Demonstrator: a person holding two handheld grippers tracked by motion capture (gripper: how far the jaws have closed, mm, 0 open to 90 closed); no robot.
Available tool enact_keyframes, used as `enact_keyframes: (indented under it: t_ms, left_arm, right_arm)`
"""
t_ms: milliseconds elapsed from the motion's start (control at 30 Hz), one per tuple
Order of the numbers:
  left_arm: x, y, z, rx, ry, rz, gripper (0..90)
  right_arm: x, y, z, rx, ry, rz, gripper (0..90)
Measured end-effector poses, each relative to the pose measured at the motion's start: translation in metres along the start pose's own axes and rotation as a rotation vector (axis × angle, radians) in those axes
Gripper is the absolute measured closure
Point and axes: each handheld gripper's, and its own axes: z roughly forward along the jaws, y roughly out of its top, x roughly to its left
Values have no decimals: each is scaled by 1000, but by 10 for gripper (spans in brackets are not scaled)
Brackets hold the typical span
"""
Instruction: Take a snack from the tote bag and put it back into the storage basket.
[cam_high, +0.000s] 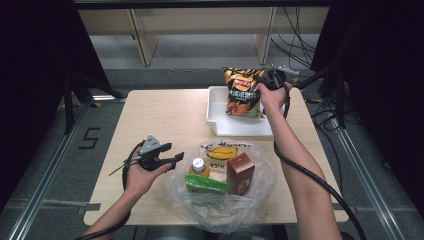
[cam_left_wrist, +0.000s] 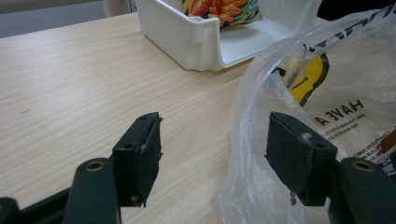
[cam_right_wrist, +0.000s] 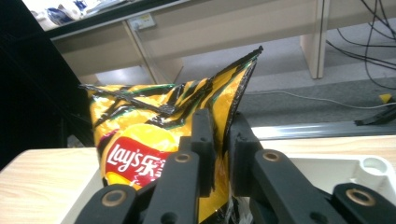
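Note:
A yellow and black Lay's chip bag (cam_high: 243, 91) stands upright over the white tray (cam_high: 220, 122) at the table's far right. My right gripper (cam_high: 270, 82) is shut on the bag's top right edge; in the right gripper view its jaws pinch the bag (cam_right_wrist: 140, 140) at the gripper (cam_right_wrist: 221, 140). My left gripper (cam_high: 172, 155) is open near the table's front left, beside a clear plastic bag (cam_high: 260, 185). In the left gripper view the gripper (cam_left_wrist: 212, 140) straddles the plastic bag's edge (cam_left_wrist: 252, 154) without closing on it.
Inside the plastic bag stand an orange bottle (cam_high: 199, 167), a green packet (cam_high: 205, 184) and a brown carton (cam_high: 240, 172). The wooden table (cam_high: 165, 115) is bare on its left half. Table legs and cables lie beyond the far edge.

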Motion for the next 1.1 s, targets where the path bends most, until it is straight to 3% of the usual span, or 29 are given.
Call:
enact_keyframes:
  t_ms: [167, 200, 433, 500, 600, 800, 1100]
  left_arm:
    - [0, 0, 0, 1, -2, 3, 351]
    - [0, 0, 0, 1, -2, 4, 351]
    - [0, 0, 1, 4, -4, -3, 351]
    - [0, 0, 0, 4, -2, 6, 351]
    - [-1, 0, 0, 2, 0, 3, 351]
    - [0, 0, -1, 0, 4, 0, 351]
    - [-1, 0, 0, 0, 5, -7, 351]
  right_arm:
    - [-5, 0, 2, 2, -37, -42, 754]
    - [-4, 0, 0, 27, -52, -21, 736]
    - [-7, -2, 0, 41, -80, -36, 591]
    - [-8, -2, -2, 34, -103, -60, 564]
    - [-7, 0, -7, 28, -88, -38, 536]
    - [-5, 3, -19, 29, -96, -51, 506]
    - [-2, -2, -40, 38, -54, -81, 502]
